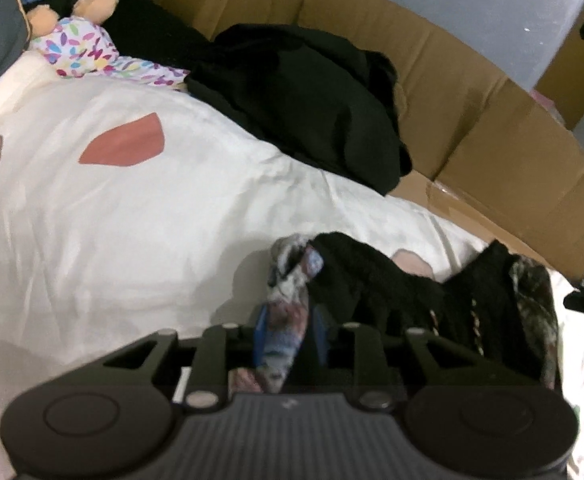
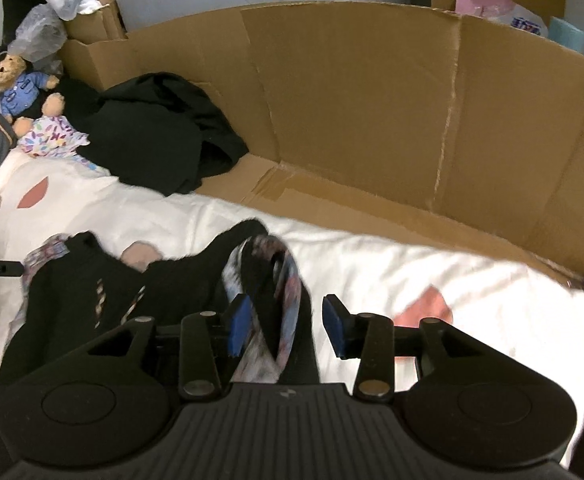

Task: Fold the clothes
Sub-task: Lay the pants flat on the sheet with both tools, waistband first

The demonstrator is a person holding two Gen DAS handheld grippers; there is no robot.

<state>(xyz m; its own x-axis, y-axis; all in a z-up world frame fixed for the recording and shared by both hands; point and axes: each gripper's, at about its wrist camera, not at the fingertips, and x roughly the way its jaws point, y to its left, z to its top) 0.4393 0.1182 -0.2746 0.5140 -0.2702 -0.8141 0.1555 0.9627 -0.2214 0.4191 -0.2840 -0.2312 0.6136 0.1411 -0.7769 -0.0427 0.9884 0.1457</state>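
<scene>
The white bed sheet with dusty-pink patches [image 2: 411,264] spreads wide under everything, walled at the far side by a bent brown cardboard sheet [image 2: 371,100]. Against that cardboard slumps a heap of plain black clothing [image 1: 311,92], crumpled and unfolded. Beyond it, in the corner, sit a small teddy bear in a blue shirt [image 2: 16,84] and a bit of white cloth with coloured butterfly print [image 1: 80,50].

Nearest to me is the black garment with a pale floral lining [image 2: 104,292], bunched on the sheet between the two tools, not flat and not folded. It looks light, limp and thin, so it will sag and twist from any pinch; the lining seems smooth and may slide, though that is my guess. Its edges and corners look the best places to hold it, since the middle would only bunch.

The left gripper [image 1: 288,336] has its blue-padded jaws drawn in close on a twisted strip of the lining. The right gripper [image 2: 288,324] stands with jaws well apart, a loop of the same cloth lying between them, touching only the left pad.
</scene>
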